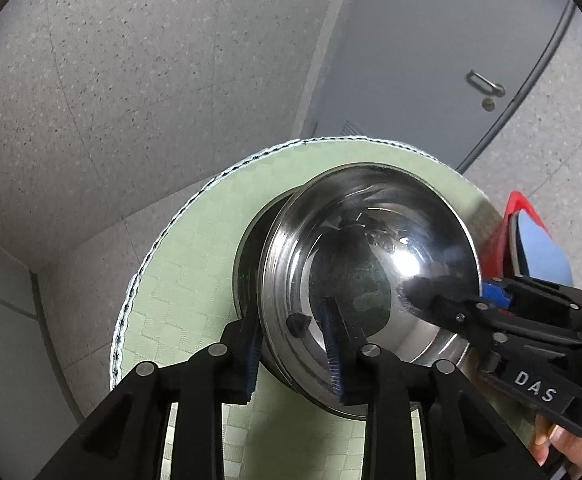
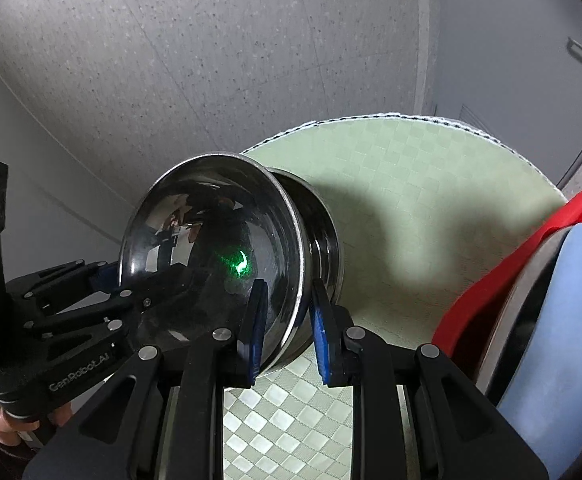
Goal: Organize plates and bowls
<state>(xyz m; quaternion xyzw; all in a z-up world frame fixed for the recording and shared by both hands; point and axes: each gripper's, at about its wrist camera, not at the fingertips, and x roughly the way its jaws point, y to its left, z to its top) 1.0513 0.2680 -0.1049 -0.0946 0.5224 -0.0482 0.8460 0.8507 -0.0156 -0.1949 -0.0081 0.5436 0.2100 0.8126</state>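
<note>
- Steel bowl (image 1: 371, 280) is held by both tongs over a stack of like steel bowls (image 2: 325, 240), above the round worktop under a pale green checked cloth (image 1: 195, 264)
- Left tongs (image 1: 295, 356) straddle the rim on one side, one blue pad inside the bowl and one outside; the jaws stand narrow, and the outer pad looks a shade off the metal, so I judge this grip to be slackening
- Right tongs (image 2: 287, 332) are clamped narrow on the opposite rim, one pad on each face of the wall, bearing the bowl
- Step in hand, as I read it: nesting this bowl onto the stack; it sits skewed over the bowl below, not yet seated
- Next move calls for levelling the rim, centring it on the stack, then letting go on both sides and lifting the tongs straight out so that nothing drags
- Bowl's mouth faces up and leans toward the cameras; being round, it has no long axis, only the axis through its centre, tipped off vertical
- Red tray (image 2: 531, 248) with a blue plate (image 2: 571, 320) in it stands just beside, at the worktop's edge
</note>
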